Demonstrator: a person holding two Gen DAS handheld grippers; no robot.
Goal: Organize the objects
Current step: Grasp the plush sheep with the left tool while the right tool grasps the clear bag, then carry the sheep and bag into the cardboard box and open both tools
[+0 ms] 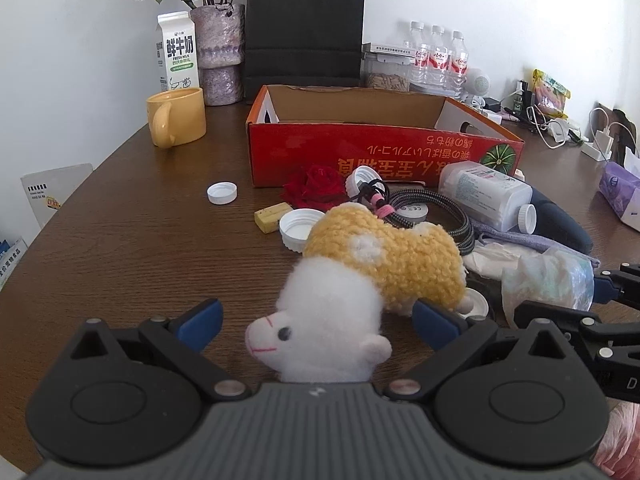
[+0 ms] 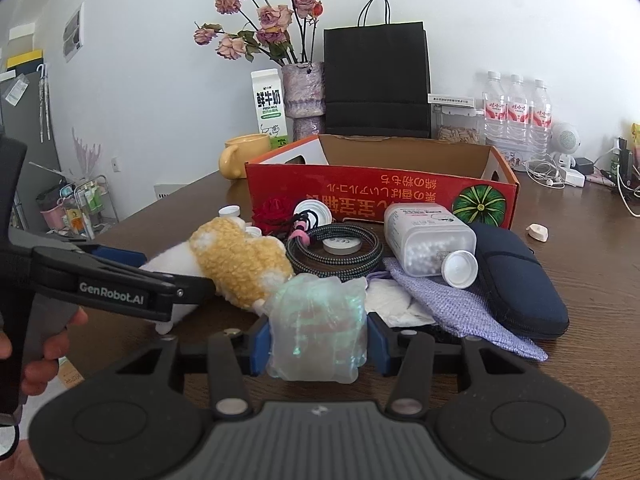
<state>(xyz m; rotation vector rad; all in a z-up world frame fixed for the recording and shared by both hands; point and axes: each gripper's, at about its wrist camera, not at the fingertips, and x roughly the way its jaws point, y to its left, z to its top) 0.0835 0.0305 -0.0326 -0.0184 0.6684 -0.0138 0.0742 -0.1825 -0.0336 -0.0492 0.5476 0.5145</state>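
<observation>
Clutter on brown wooden table [image 1: 120, 240], in front of open red cardboard box [image 1: 360, 152] that looks empty from both views.

Right gripper [image 2: 319, 346]: blue pads pressed against both sides of crumpled clear plastic bag [image 2: 318, 328], pinching it; bag low over table edge of pile, whether resting on table or lifted cannot tell. Same bag at right of left wrist view [image 1: 548, 284].

Left gripper [image 1: 316, 320]: jaws spread wide, straddling plush sheep toy [image 1: 380, 264], white head between blue pads, no pad clearly pressing on it. Toy lying on its side on table, yellow knit body toward box, head toward camera. In right wrist view, left gripper's black finger lies across toy [image 2: 240, 256]; hand [image 2: 44, 344] grips its handle at left edge.

Behind toy: red fabric rose [image 1: 316, 188], white caps [image 1: 222, 193], small yellow block [image 1: 272, 216], coiled braided cable [image 2: 336, 248] around small white disc. White pill bottle [image 2: 428, 240] lying on its side beside navy zip case [image 2: 520, 280], lilac cloth [image 2: 456, 304] partly under both.

Back of table: yellow mug [image 1: 176, 118], milk carton [image 1: 178, 52], vase of dried roses [image 1: 220, 52], black paper bag [image 1: 306, 24], three water bottles [image 1: 438, 56], chargers and cables far right.
</observation>
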